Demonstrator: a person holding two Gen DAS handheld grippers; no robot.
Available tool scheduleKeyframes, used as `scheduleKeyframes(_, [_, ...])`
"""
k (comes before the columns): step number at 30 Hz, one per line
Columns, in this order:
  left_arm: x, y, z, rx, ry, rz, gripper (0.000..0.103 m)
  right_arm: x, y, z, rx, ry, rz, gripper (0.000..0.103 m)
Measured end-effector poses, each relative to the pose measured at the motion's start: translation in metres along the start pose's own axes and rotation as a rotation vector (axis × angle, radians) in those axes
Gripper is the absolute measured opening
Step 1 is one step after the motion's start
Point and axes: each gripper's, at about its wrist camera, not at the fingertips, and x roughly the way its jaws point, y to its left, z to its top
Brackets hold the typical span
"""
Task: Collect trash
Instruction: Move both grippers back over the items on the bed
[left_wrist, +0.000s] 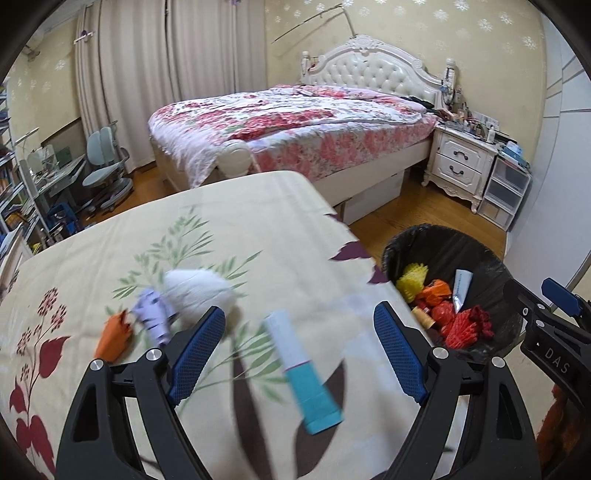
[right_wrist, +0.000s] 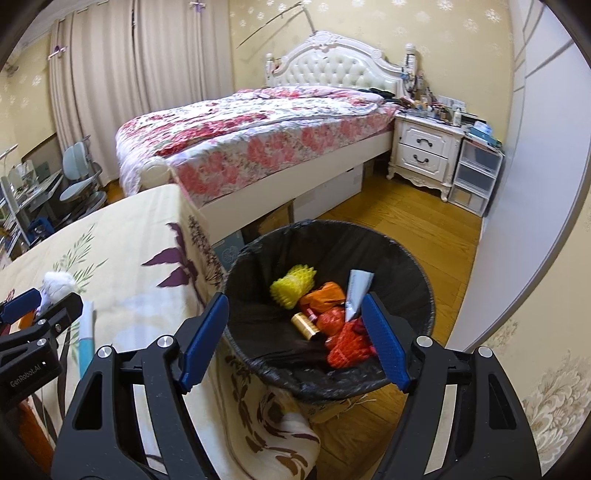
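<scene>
A white and teal tube lies on the floral cloth of the table, between the fingers of my open left gripper. Further left lie a white fluffy ball, a crumpled lilac paper and an orange scrap. A bin with a black liner stands by the table's right edge and holds yellow, orange and red trash. My right gripper is open and empty above the bin. The bin also shows in the left wrist view.
A bed with a floral quilt stands behind the table. A white nightstand and plastic drawers are at the right wall. A desk and chair are at the far left. Wood floor surrounds the bin.
</scene>
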Motion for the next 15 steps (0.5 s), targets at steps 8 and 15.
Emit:
scheduleKeyframes(8, [-0.015,0.061,-0.022,-0.073,0.018,0.085,0.082,-0.004,0.045,-0.010,-0.070,0.023,0.086,0.073])
scheduleKeyframes(15, [-0.008,0.107,-0.037,-0.130,0.061,0.160,0.082,-0.004,0.082,-0.017,-0.127,0.044,0.143,0.073])
